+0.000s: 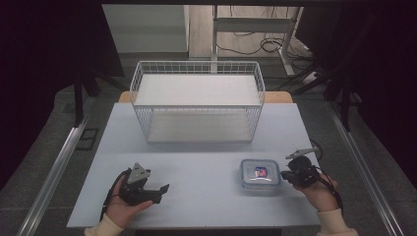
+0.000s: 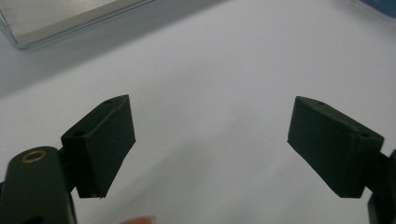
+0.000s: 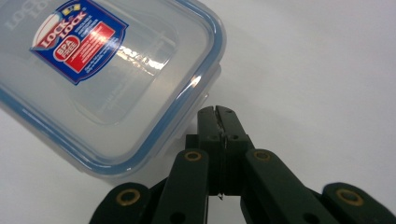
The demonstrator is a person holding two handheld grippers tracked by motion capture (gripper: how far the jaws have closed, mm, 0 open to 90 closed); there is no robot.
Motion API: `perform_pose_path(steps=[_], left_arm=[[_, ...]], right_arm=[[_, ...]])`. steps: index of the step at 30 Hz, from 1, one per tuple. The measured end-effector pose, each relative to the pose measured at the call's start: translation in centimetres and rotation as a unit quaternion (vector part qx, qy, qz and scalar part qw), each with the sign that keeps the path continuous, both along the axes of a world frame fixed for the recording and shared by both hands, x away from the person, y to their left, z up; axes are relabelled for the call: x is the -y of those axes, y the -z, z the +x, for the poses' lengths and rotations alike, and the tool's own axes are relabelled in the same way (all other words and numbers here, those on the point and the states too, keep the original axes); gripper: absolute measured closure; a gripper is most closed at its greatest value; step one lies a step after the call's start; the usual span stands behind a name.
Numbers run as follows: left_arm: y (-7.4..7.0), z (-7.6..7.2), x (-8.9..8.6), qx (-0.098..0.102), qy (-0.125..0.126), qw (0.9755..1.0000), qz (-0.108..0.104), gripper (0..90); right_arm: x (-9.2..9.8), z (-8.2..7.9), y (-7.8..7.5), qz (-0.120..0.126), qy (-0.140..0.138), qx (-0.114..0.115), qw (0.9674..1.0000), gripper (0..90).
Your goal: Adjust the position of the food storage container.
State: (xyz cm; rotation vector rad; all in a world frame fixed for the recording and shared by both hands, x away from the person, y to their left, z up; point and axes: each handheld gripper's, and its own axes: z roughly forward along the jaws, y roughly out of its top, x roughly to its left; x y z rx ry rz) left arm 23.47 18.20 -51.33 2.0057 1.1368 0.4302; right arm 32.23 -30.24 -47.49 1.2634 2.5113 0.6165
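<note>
We see a clear plastic box with a blue-edged lid on the table, at about 4 o'clock from the middle. A white wire basket stands at 12 o'clock, well apart from it. Our right gripper has its jaws pressed together, holding nothing, with the tips just beside the box's corner. Our left gripper is at 8 o'clock, jaws spread wide over bare table. We think the box is light, stiff and slippery. The lid's rim or a side flap looks best to grab.

Pale table: wire basket, lidded plastic container.
</note>
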Motion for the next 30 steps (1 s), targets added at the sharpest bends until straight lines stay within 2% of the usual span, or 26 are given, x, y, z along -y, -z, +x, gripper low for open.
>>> perform_pose_path(steps=[6, 12, 19, 28, 30], left_arm=[[0.0, 0.0, -0.1, 0.000, 0.000, 1.0000, 0.001, 14.5], [0.0, 0.0, -0.1, 0.001, -0.001, 1.0000, 0.000, 14.6], [0.0, 0.1, -0.1, 0.001, -0.001, 1.0000, 0.003, 14.5], [0.1, 0.1, -0.1, 0.000, 0.000, 1.0000, 0.006, 14.6], [0.1, 0.1, -0.1, 0.000, -0.002, 1.0000, 0.005, 14.6]], right_arm=[[-2.1, -0.2, 0.2, 0.006, -0.023, -0.002, 0.9997, 89.7], [-3.7, -0.5, 0.5, 0.023, -0.044, -0.004, 0.9988, 89.7], [-5.6, -0.7, 0.8, 0.024, -0.064, -0.002, 0.9977, 89.7], [-9.2, -0.6, 1.2, 0.020, -0.107, 0.003, 0.9940, 89.7], [-9.6, -0.6, 1.2, 0.019, -0.110, 0.002, 0.9937, 89.7]])
